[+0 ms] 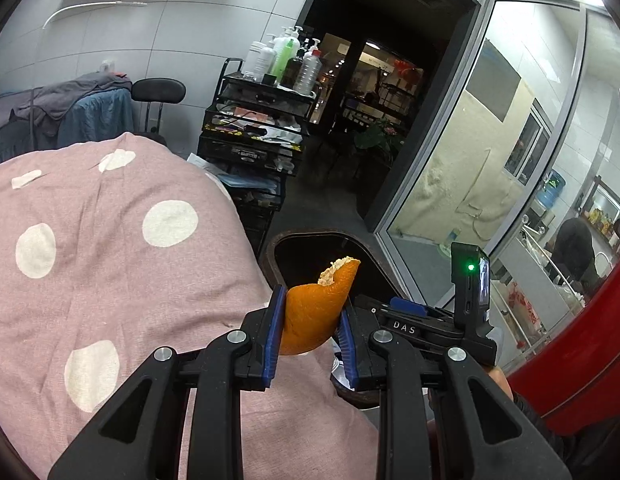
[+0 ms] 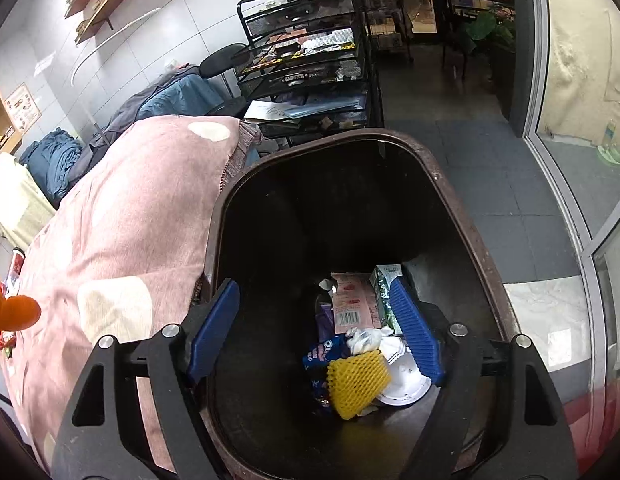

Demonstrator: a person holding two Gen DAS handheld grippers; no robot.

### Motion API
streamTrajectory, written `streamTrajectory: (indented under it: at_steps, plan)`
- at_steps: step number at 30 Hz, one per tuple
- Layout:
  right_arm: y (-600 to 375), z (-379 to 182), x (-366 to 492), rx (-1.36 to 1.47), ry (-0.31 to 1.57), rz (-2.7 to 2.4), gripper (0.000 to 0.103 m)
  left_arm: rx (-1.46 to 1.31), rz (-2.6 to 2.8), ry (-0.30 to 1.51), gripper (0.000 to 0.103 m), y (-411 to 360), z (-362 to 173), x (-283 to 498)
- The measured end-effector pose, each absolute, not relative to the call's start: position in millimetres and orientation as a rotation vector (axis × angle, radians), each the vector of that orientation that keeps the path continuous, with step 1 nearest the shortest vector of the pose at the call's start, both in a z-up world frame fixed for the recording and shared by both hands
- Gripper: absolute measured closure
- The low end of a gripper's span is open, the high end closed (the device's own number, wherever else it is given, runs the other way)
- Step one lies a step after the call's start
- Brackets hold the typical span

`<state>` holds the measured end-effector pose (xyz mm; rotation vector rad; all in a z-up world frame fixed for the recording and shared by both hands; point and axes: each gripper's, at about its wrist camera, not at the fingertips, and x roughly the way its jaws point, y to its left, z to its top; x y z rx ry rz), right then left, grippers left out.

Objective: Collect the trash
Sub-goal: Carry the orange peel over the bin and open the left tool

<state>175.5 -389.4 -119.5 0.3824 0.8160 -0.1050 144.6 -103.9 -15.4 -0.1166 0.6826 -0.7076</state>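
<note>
A curled piece of orange peel [image 1: 310, 312] is pinched between the blue pads of my left gripper [image 1: 314, 304], which is shut on it above the edge of a pink dotted bedspread [image 1: 109, 260]. Just beyond it is the dark brown trash bin [image 1: 277, 248]. My right gripper [image 2: 314, 286] hangs open over the mouth of the bin [image 2: 462, 200], nothing between its pads. At the bin's bottom lie a yellow foam net [image 2: 356, 380], a pink packet [image 2: 352, 304], a blue wrapper [image 2: 322, 354], a white lid [image 2: 402, 380] and a green-white carton [image 2: 384, 288]. The peel [image 2: 13, 308] shows at the left edge.
The bedspread [image 2: 121, 232] presses against the bin's left side. A black mesh cart [image 1: 261, 120] with bottles on top stands behind the bin, a black stool [image 1: 157, 92] left of it. A glass partition [image 1: 490, 160] runs along the right, with a red surface [image 1: 582, 340] close by.
</note>
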Motion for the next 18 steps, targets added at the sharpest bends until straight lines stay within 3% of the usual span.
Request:
streamTrajectory:
  at_steps: [18]
  plan:
    - [-420.8,-81.3,140.2,0.429,0.662,-0.275,0.023,-0.025,-0.834,0.733,0.078,-178.9,-15.6,162.6]
